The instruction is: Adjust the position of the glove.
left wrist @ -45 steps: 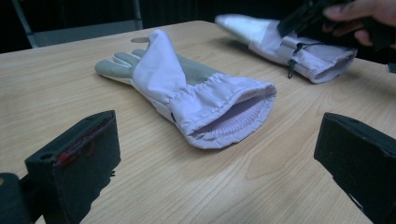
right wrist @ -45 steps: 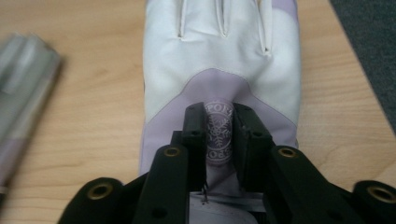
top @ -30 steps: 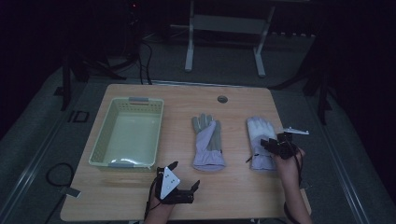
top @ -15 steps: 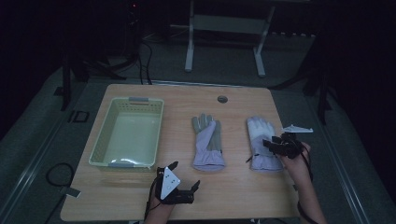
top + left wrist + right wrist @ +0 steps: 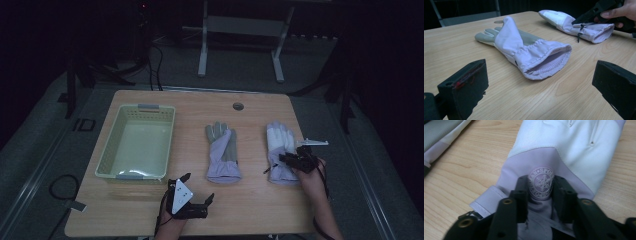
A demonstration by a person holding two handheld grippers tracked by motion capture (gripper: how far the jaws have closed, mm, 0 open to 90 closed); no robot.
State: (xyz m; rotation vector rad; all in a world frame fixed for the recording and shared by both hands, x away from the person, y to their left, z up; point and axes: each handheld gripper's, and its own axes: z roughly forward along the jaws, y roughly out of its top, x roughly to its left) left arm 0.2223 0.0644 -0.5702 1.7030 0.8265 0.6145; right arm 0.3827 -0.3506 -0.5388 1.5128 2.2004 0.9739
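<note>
2 gloves lie flat on the wooden tabletop [image 5: 250, 200], cuffs toward the person, fingers pointing away. The right glove [image 5: 280, 150], white and lilac, sits at the right side of the tabletop; the right claw [image 5: 291, 161] is on its cuff end, and in the right gripper view the 2 black jaws are pinched in on a fold of lilac fabric at the round snowflake logo [image 5: 541, 183], so this claw is clamped on the right glove [image 5: 574, 147]. The person's hand [image 5: 312, 172] holds that gripper from the right edge of the tabletop. The middle glove [image 5: 222, 152], lilac with a grey palm, lies well apart to the left of the right glove, untouched; in the left gripper view its open ribbed cuff [image 5: 549, 62] faces the camera. The left claw [image 5: 197, 192] rests low near the front edge of the tabletop, just in front-left of the middle glove, jaws spread wide with nothing between them. A pale green basket [image 5: 112, 150] stands at the left of the tabletop, apart from both gloves, with nothing visible inside. A small round grommet [image 5: 238, 106] sits near the far edge.
</note>
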